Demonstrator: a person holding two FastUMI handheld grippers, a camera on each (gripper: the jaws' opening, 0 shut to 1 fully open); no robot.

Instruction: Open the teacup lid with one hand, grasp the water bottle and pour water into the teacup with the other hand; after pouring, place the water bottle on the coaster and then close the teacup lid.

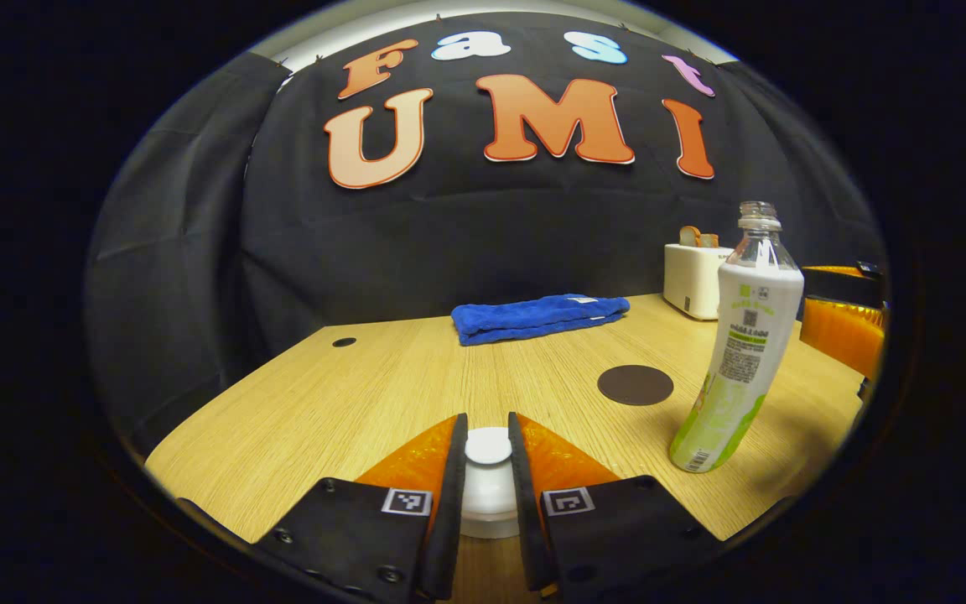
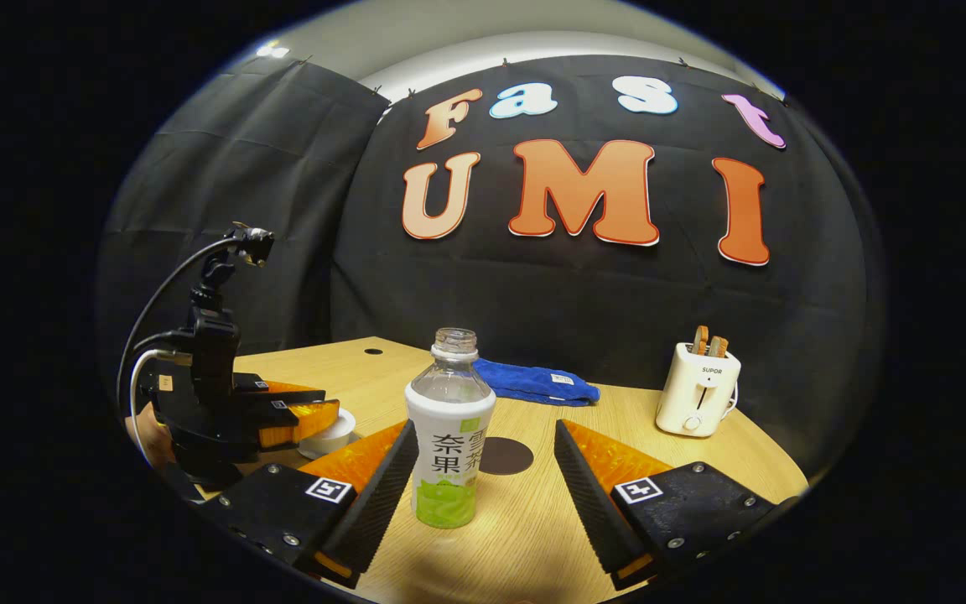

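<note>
While my left claw [image 1: 488, 457] pinches the white teacup lid [image 1: 488, 446], my right claw [image 2: 483, 470] stands spread around the water bottle [image 2: 449, 432].

Both left fingers press on the lid's knob, the teacup [image 1: 487, 503] just below them on the near edge of the wooden table [image 1: 349, 403]. From the right gripper view the uncapped bottle stands upright between my open fingers, nearer the left one; whether that finger touches it I cannot tell. The dark round coaster [image 2: 505, 455] lies just beyond the bottle. Farther back lie a folded blue towel [image 2: 536, 382] and, to the right, a white toaster [image 2: 697, 390] with bread in its slots. My left claw shows at the left in that view, on the lid.
</note>
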